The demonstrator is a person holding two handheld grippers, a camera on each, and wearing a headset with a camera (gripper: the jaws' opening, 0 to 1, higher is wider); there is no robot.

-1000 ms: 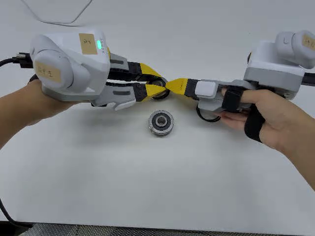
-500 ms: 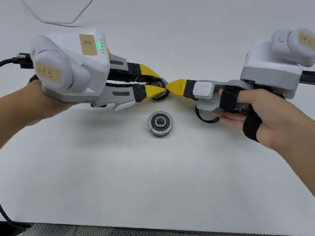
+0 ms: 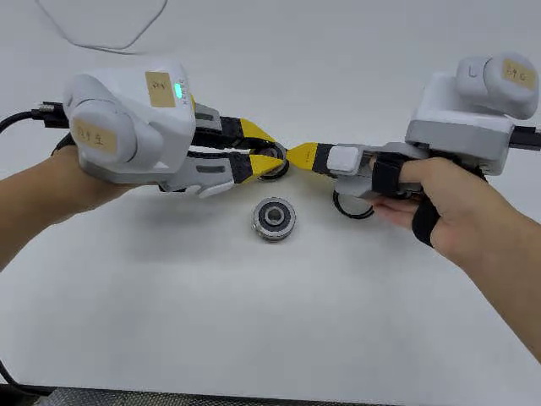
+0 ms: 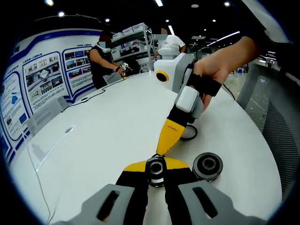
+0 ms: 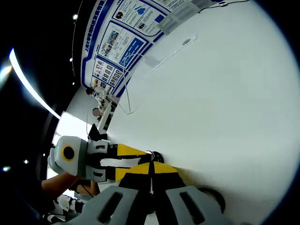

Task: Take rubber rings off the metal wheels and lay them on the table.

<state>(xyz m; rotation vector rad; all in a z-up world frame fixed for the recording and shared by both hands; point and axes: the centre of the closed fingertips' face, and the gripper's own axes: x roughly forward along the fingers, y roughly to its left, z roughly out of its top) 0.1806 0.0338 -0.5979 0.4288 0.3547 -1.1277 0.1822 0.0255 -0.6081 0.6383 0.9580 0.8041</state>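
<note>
The wheel [image 4: 156,169] is a small metal disc with a bright hub and a dark rubber band around its rim. It sits upright between the yellow tips of the left claw [image 4: 156,165], which is clamped on it from both sides. In the head view the wheel [image 3: 272,165] is held just above the white surface [image 3: 254,321], near the middle.

The right claw [image 4: 160,150] comes in from the opposite side, its two yellow tips pressed together into one point that touches the wheel's rim. Whether it has rubber pinched between them cannot be told. In the right claw's own view, its tips [image 5: 151,166] are closed to a thin line, with the left claw [image 5: 136,154] straight ahead and the two tip to tip.

A loose ring [image 3: 355,216], thin and black, lies flat on the surface under the right claw's body, near the right hand [image 3: 448,203]. In the left gripper view, the ring [image 4: 190,138] lies beyond the held wheel, beside the right claw.

A second wheel [image 3: 274,218] lies flat on the surface just in front of the meeting tips, apart from both claws. Its dark band is on, and the hub faces up. In the left gripper view it [image 4: 207,165] sits just right of the held wheel. Nothing stands between the claws and either wheel.

The left hand [image 3: 51,182] grips the left gripper's body. A thin cable [image 3: 122,48] loops across the far side of the surface. A person [image 4: 101,61] stands at its far end.
</note>
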